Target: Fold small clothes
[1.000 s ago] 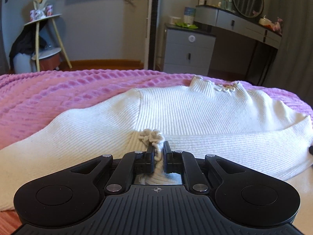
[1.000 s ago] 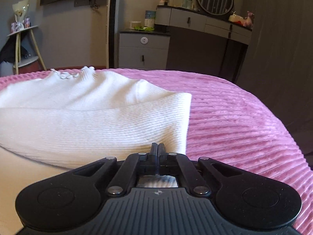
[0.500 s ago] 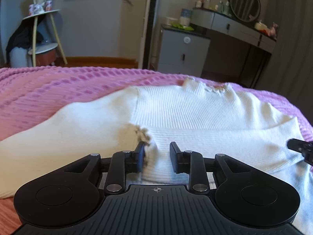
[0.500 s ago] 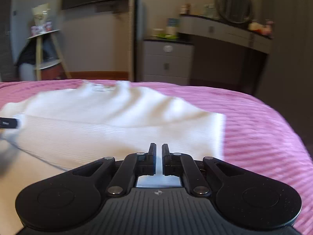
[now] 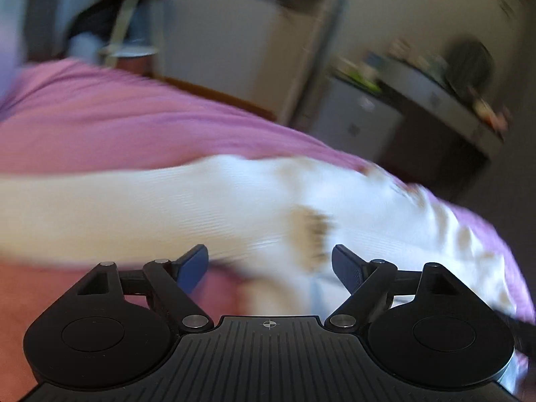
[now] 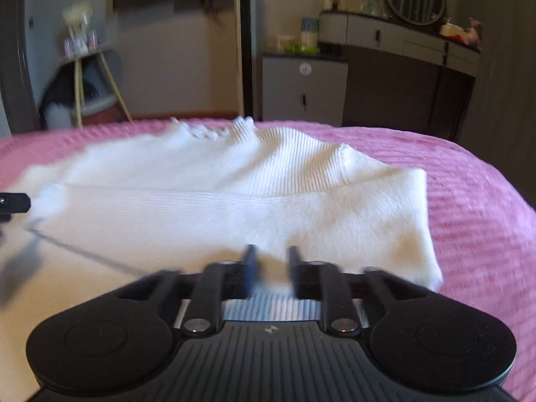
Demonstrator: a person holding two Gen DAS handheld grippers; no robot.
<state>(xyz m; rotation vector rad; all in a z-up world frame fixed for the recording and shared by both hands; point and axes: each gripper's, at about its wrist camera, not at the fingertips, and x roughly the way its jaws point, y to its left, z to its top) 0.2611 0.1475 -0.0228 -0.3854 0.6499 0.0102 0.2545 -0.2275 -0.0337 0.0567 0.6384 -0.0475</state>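
A small white ribbed sweater [image 6: 234,194] lies flat on the pink bed cover [image 6: 469,201], collar toward the far side, with one sleeve folded across its body. It is blurred in the left wrist view [image 5: 167,207], where its other sleeve stretches out to the left. My left gripper [image 5: 269,264] is wide open and empty over the sweater's near edge. My right gripper [image 6: 269,261] is open and empty above the folded sleeve near the sweater's right side. A tip of the left gripper shows at the right wrist view's left edge [image 6: 13,202].
The bed cover [image 5: 134,127] drops off at the far and right edges. Beyond it stand a grey drawer cabinet [image 6: 303,90], a dressing table with a round mirror [image 6: 413,0] and a small side table [image 6: 87,77] on the left.
My left gripper let go of the sleeve cuff, opened wide and swung left with a tilt. My right gripper went from shut to open and moved slightly.
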